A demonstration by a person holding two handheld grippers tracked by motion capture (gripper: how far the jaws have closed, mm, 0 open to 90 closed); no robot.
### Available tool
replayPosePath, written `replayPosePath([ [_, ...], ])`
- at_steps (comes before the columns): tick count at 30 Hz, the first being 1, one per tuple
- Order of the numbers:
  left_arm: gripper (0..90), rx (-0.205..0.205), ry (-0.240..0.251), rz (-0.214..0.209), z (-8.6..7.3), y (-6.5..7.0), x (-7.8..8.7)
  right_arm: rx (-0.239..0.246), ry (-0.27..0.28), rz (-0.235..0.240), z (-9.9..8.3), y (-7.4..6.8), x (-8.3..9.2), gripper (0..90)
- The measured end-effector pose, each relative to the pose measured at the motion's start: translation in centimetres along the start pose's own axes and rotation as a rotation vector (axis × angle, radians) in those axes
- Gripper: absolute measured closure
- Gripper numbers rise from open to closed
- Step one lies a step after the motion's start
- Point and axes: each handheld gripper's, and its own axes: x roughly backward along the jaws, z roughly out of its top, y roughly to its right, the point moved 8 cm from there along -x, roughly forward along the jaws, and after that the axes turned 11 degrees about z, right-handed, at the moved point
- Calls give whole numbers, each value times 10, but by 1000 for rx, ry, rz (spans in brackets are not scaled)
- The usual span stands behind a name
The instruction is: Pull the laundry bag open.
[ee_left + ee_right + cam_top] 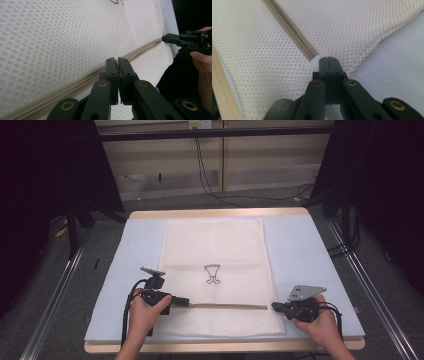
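a: high view first. a white mesh laundry bag (215,270) lies flat on the pale blue mat (310,255) of the table (220,213). its zipper (227,306) runs across near the person's edge. the left gripper (184,302) sits at the zipper's left end, the right gripper (276,306) at its right end.

b: and the left gripper view?

a: the left gripper (117,60) has its jaws pressed together right on the zipper line (140,51), likely pinching the slider, though i can't make out the pull itself. the other gripper (167,38) touches the far end of the seam.

b: right gripper view?

a: the right gripper (329,59) is closed on the white tab at the zipper's end (294,31), anchoring the bag.

b: so which step?

a: zipping or unzipping, i'd judge, early in the run. next, the left should draw the slider along the track while the right keeps the fabric taut.
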Motion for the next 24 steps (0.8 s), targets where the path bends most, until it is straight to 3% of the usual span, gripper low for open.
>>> replayPosePath([
  [4, 875, 32, 6, -11, -2, -5, 5, -2, -1, 0, 0, 0, 0, 900],
  [12, 875, 30, 17, -1, -3, -12, 13, 0, -6, -6, 0, -1, 0, 900],
  [24, 875, 72, 38, 5, -7, -27, 27, 8, -19, -6, 0, -1, 0, 900],
])
